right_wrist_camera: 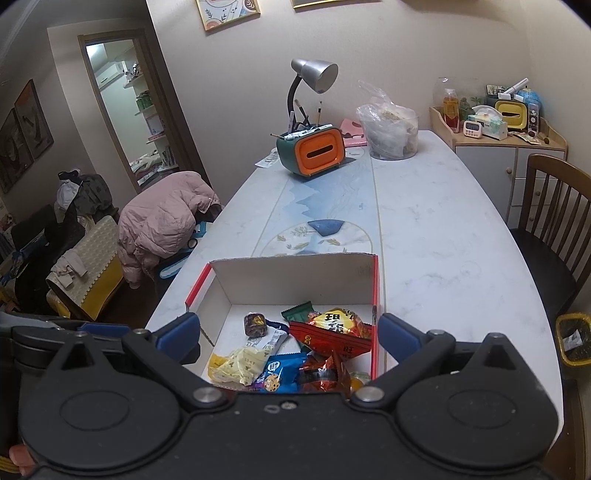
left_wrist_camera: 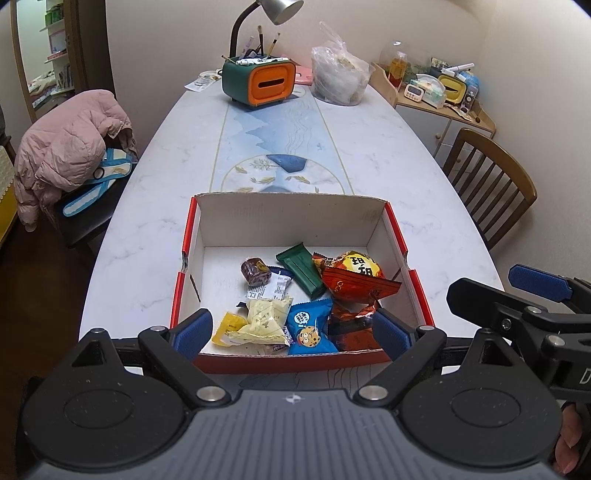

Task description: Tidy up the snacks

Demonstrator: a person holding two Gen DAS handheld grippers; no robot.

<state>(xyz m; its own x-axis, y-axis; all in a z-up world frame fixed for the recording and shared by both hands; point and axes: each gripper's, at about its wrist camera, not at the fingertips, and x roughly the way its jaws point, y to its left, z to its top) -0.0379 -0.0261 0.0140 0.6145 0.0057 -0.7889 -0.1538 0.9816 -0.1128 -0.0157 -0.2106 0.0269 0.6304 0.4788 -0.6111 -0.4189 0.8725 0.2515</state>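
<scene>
Blue cookie-face pkt (left_wrist_camera: 309,326) in box (left_wrist_camera: 288,212)

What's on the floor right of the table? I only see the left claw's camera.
Observer: A yellow bin, nearer the camera than the wooden chair.
Operator: Is the other claw holding anything?
Observer: No. The right claw is open, with nothing gripped, above the near end of the snack box.
Operator: What hangs on the wall above the lamp?
Observer: Two framed pictures hang above the lamp, cut off by the top of the frame.
</scene>
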